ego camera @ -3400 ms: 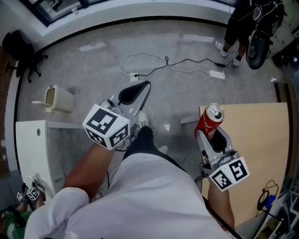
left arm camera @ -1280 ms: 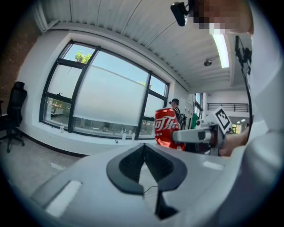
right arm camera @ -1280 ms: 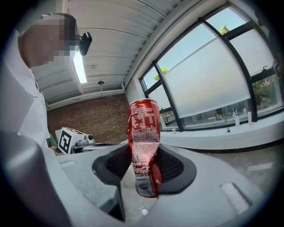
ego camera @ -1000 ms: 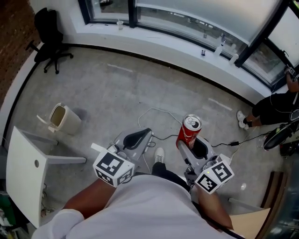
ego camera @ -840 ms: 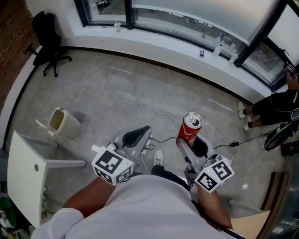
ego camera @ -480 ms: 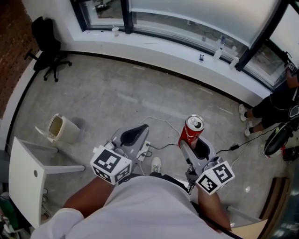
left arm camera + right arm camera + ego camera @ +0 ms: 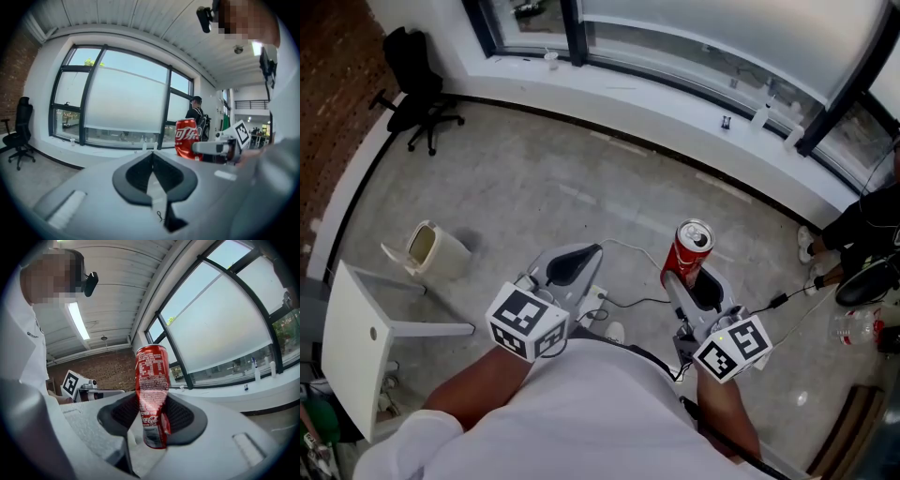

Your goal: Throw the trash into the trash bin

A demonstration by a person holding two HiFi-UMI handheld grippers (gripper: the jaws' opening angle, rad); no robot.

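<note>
A red soda can (image 7: 691, 249) is held upright by the R gripper (image 7: 684, 279), its lower body pinched btwn the dark pads while the top w/ the pull tab stands clear above them. In the right gripper view the can (image 7: 151, 392) is seen pressed on both sides by the jaws of that gripper (image 7: 152, 423). The L gripper (image 7: 578, 258) is carried just beside it, empty. In the left gripper view this gripper (image 7: 152, 174) is shown w/ jaws closed tip to tip, and the can (image 7: 187, 137) is seen off to the right. The trash bin (image 7: 433, 249), beige w/ lid tipped open, is stood on the floor (image 7: 544, 178) well apart from the can, to the left in the head view, near the far corner of a white table (image 7: 354, 342). Btwn grippers and bin a wide stretch of bare grey floor is left open. The room's far edge is marked by a curved white sill (image 7: 675, 89) under dark-framed windows. An office chair (image 7: 420, 82) is parked at upper left by a brick wall. A cable (image 7: 630, 302) is laid on the floor under the grippers, and a 2nd person's legs (image 7: 848, 234) are seen at the right edge
</note>
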